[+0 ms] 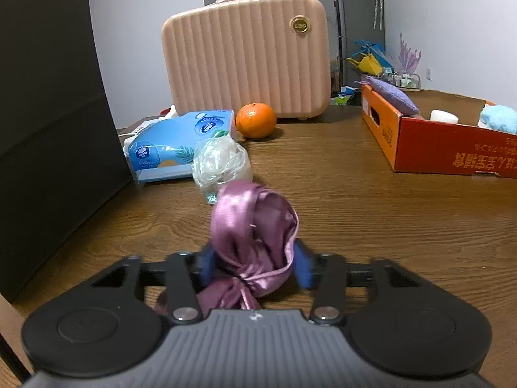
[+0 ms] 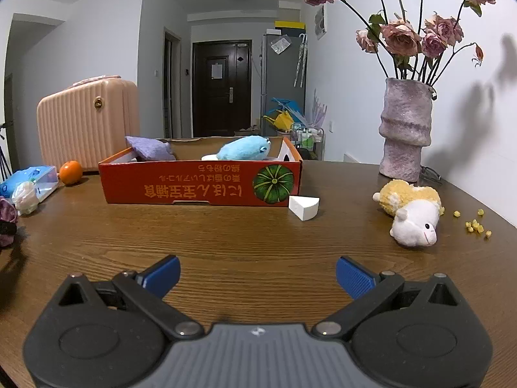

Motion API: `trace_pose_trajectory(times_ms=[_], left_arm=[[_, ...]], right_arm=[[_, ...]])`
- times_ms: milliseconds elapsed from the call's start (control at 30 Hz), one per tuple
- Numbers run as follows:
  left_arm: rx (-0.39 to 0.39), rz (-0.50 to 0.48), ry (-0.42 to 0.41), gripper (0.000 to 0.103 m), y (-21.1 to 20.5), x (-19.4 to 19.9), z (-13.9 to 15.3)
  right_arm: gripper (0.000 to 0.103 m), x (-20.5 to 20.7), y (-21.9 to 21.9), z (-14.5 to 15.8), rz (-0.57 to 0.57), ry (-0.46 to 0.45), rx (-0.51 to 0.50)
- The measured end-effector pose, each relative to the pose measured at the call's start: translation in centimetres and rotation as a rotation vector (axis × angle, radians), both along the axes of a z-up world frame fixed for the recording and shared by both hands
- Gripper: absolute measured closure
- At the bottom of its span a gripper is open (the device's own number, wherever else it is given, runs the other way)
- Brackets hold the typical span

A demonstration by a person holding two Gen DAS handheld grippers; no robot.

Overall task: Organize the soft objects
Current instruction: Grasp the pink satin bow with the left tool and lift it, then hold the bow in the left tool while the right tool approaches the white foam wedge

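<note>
- The left gripper (image 1: 255, 266) is clamping a purple satin pouch (image 1: 253, 226) between its blue pads, above the wooden table (image 1: 371, 213).
- The right gripper (image 2: 258, 273) is hovering with its jaws spread wide, holding nothing.
- The orange cardboard box (image 2: 200, 184) is holding a blue plush (image 2: 244, 148) and a purple pad (image 2: 148, 148).
- A sheep plush (image 2: 412, 213) is lying on the table, right of the box.

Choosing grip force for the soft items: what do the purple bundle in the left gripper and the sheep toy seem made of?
The purple bundle, clamped in the left gripper, looks like satin or silk-like fabric: glossy sheen, fine folds, a drawstring. The sheep toy looks like plush: a smooth white face and a nubby yellow fleece that seems to have shed crumbs beside it.
</note>
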State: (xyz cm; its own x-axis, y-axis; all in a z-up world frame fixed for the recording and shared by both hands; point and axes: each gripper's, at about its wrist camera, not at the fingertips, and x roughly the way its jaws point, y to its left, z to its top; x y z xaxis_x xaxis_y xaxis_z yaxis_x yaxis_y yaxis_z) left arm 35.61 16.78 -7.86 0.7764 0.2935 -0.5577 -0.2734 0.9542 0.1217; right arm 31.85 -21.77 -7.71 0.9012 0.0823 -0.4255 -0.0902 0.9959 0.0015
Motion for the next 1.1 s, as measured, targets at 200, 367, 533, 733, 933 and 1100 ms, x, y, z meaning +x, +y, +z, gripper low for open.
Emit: trace_pose_trajectory(times_ms=[200,367,533,733,933,1100], left_arm=[[0.001,-0.014,-0.025,0.077,-0.3,-0.5,0.4],[0.003,-0.011,-0.07,0.079,-0.8,-1.3,1.0],[-0.01,-0.049,-0.101,0.079,-2.8,-1.9,1.6],[-0.035,-0.099,-0.129,0.079,-6.1,-2.5,2.1],[-0.049,-0.144,-0.14,0.079,-9.2,-2.9,2.2],[-0.061,-0.165,-0.146,0.079,-11.2,-3.2,2.4]], right_arm=[[0.0,0.0,0.0,0.0,0.001,-0.003,0.002],[0.0,-0.1,-0.1,0.1,0.004,-0.01,0.007],[0.0,-0.3,-0.1,0.3,0.01,-0.02,0.015],[0.0,-0.5,-0.3,0.5,0.021,-0.033,0.03],[0.0,-0.8,-0.3,0.7,0.033,-0.042,0.043],[0.0,-0.7,-0.4,0.8,0.042,-0.045,0.054]])
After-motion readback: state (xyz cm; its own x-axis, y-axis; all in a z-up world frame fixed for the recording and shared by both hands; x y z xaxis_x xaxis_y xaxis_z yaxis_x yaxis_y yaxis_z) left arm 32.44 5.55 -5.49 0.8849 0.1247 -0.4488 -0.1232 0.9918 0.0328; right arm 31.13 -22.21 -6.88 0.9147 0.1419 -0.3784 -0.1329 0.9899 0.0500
